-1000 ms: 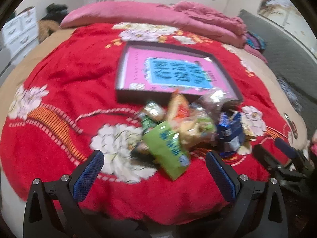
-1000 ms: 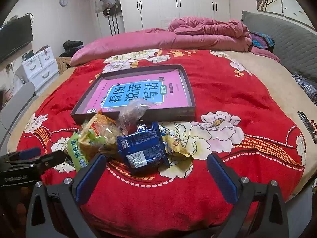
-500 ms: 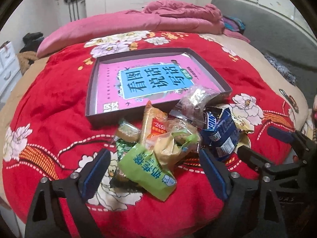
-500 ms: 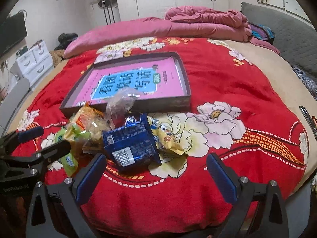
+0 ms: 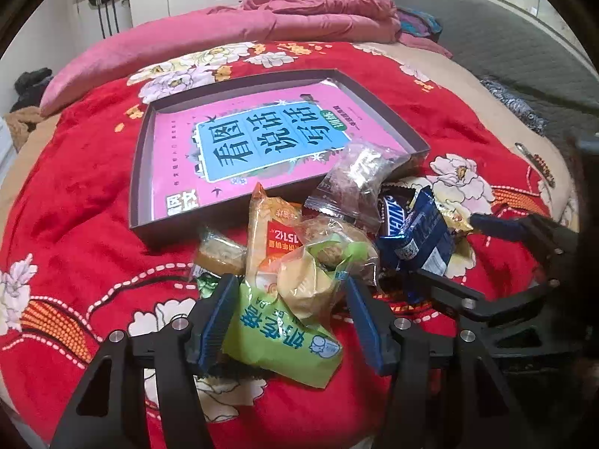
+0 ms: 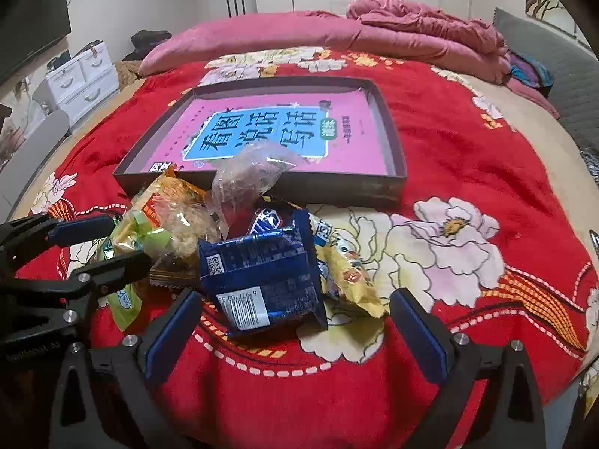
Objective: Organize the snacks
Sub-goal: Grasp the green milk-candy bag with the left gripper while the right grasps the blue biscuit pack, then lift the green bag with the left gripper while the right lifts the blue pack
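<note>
1. Left gripper [image 5: 292, 321]: jaws spread, straddling green packet [image 5: 280, 340], no pinch.
2. Right gripper [image 6: 295, 331]: jaws spread wide, blue packet [image 6: 262, 277] between them.
3. Snack pile [image 5: 337, 235] on red blanket [image 5: 75, 187], just beside box [image 6: 389, 127].

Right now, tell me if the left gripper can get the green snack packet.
Probably yes. The left gripper is open with its fingers either side of the green snack packet, nothing between them. A clear-wrapped pastry lies on the packet and may shift.

The brown snack [image 5: 219, 254] lies half buried under the orange packet [image 5: 271, 232]. The yellow packet [image 6: 348, 273] hides behind the blue packet [image 6: 262, 273]
</note>
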